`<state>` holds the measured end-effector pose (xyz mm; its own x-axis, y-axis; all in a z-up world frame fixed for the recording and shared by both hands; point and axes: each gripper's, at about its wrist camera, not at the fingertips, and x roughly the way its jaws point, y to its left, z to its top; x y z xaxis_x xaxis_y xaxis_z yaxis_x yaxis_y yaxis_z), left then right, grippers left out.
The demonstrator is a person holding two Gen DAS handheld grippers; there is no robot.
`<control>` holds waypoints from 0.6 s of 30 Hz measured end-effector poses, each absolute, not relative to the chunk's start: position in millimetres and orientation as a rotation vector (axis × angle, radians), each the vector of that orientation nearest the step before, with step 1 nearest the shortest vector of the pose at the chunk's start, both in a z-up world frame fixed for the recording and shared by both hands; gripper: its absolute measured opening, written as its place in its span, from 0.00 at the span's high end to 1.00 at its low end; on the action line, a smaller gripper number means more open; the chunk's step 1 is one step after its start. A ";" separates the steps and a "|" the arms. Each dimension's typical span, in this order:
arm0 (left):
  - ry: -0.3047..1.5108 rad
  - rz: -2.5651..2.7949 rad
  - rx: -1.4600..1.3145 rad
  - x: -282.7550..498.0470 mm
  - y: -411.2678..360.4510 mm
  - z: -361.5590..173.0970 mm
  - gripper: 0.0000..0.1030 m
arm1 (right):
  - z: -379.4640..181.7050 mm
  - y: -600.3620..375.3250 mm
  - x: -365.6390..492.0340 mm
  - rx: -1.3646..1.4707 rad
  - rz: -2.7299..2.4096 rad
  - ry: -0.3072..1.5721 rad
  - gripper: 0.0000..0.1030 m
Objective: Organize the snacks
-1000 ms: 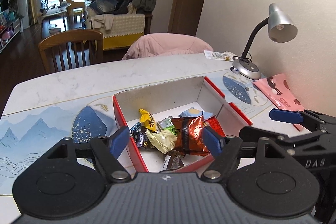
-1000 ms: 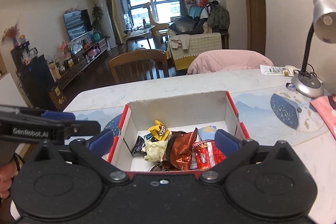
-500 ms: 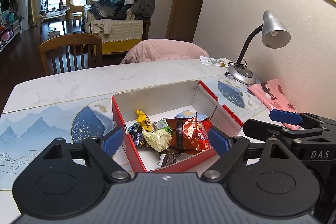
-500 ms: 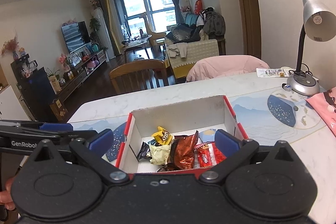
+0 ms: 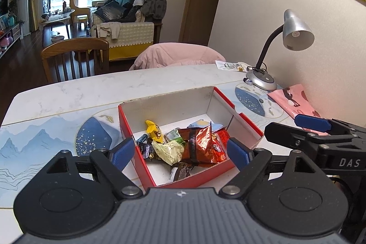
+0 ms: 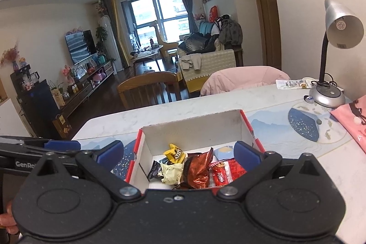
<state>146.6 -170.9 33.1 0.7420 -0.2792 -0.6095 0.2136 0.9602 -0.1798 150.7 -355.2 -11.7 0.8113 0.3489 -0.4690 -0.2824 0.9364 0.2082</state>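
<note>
A red cardboard box [image 5: 128, 120] with a white inside sits on the table and holds several snack packets: a yellow one [image 5: 154, 130], a shiny red-brown one [image 5: 197, 143], a pale cream one [image 5: 169, 150] and a red one [image 6: 233, 169]. My left gripper [image 5: 180, 153] hovers open just in front of the box's near wall, nothing between its blue pads. My right gripper [image 6: 178, 152] is open too, above the box's near edge [image 6: 137, 161], and holds nothing. Each gripper shows in the other's view at the side.
A silver desk lamp [image 5: 295, 31] stands at the table's back right beside a pink patterned pouch [image 5: 295, 100]. A printed packet [image 5: 231, 65] lies at the far edge. A wooden chair [image 5: 75, 54] and a pink-covered chair [image 5: 176, 54] stand behind the table. A blue mountain mat [image 5: 34, 141] covers the table's left.
Both grippers have drawn back and up a little, so the box looks smaller and lower. The left gripper's pads stand slightly wider apart. The snacks in the box have not moved.
</note>
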 end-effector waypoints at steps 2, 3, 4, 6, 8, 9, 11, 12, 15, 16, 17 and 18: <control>0.678 -0.269 -0.097 146.5 -170.8 33.7 0.15 | -12.0 -355.1 151.7 0.134 0.340 0.533 0.00; 0.677 -0.269 -0.096 147.0 -171.3 34.0 0.15 | -12.1 -355.1 152.2 0.140 0.342 0.536 0.00; 0.677 -0.269 -0.097 147.3 -171.0 33.9 0.15 | -12.0 -355.9 152.6 0.144 0.342 0.539 0.00; 0.679 -0.269 -0.098 147.8 -170.9 33.8 0.15 | -12.2 -355.7 153.7 0.146 0.339 0.541 0.00; 0.684 -0.269 -0.101 149.2 -171.0 33.5 0.15 | -13.2 -355.5 154.0 0.145 0.342 0.545 0.00; 0.686 -0.268 -0.102 149.9 -170.9 33.1 0.15 | -13.5 -355.0 154.4 0.144 0.342 0.548 0.00; 0.690 -0.269 -0.105 150.8 -170.4 32.8 0.15 | -14.2 -355.2 155.8 0.144 0.341 0.552 0.00; 0.691 -0.269 -0.107 150.8 -170.2 32.3 0.15 | -14.4 -355.5 156.3 0.145 0.341 0.553 0.00; 0.696 -0.272 -0.108 151.9 -170.3 31.6 0.15 | -13.7 -354.9 157.0 0.142 0.338 0.554 0.00; 0.698 -0.273 -0.107 152.2 -170.4 31.3 0.15 | -13.7 -355.1 157.0 0.142 0.339 0.554 0.00; 0.699 -0.274 -0.106 152.7 -170.7 30.6 0.15 | -13.8 -355.7 157.8 0.142 0.338 0.555 0.00; 0.701 -0.274 -0.106 152.8 -170.9 29.6 0.15 | -13.9 -356.0 158.0 0.142 0.336 0.556 0.00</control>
